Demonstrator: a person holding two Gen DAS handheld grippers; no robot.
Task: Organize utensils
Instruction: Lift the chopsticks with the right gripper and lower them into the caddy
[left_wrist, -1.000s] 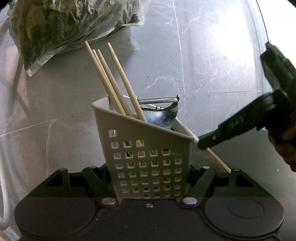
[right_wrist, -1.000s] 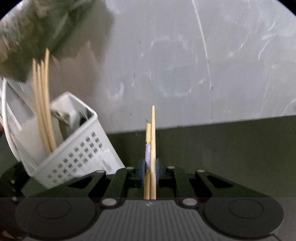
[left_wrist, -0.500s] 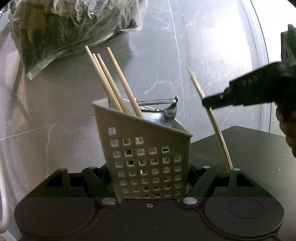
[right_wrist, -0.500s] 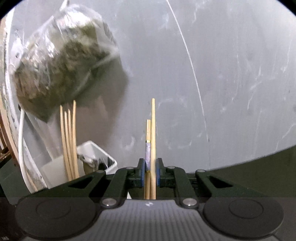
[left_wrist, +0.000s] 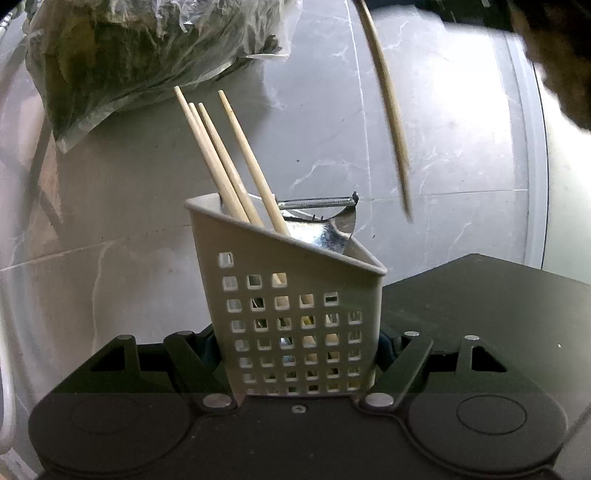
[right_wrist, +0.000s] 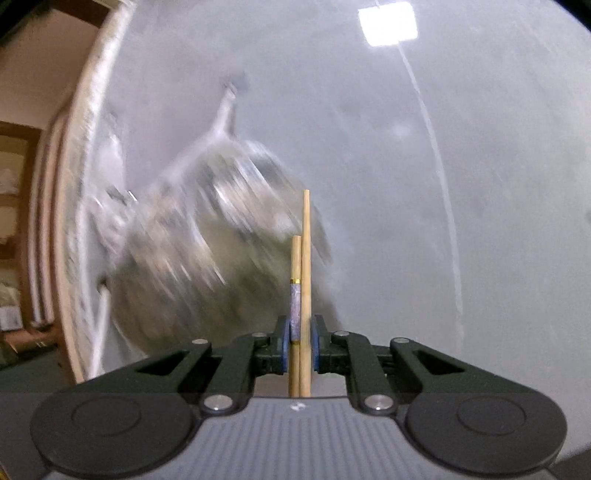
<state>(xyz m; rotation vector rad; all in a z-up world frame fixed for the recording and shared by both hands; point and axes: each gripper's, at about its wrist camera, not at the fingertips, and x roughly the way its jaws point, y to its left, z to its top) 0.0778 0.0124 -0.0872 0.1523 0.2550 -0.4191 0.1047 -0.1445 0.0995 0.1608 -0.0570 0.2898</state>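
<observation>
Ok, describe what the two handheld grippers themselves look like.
Both the left gripper and the right gripper are matte black, with angular linkage arms pinned by silver rivets, two round discs on the body and blue pads inside the jaws. The right one has a ribbed grey panel at its centre.

grey marble tiled wall, perhaps shelving beside it

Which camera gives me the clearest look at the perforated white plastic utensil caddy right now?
The left wrist view: the perforated white plastic utensil caddy fills its centre, sharp, clamped by the left gripper. The right wrist view does not show it.
</observation>
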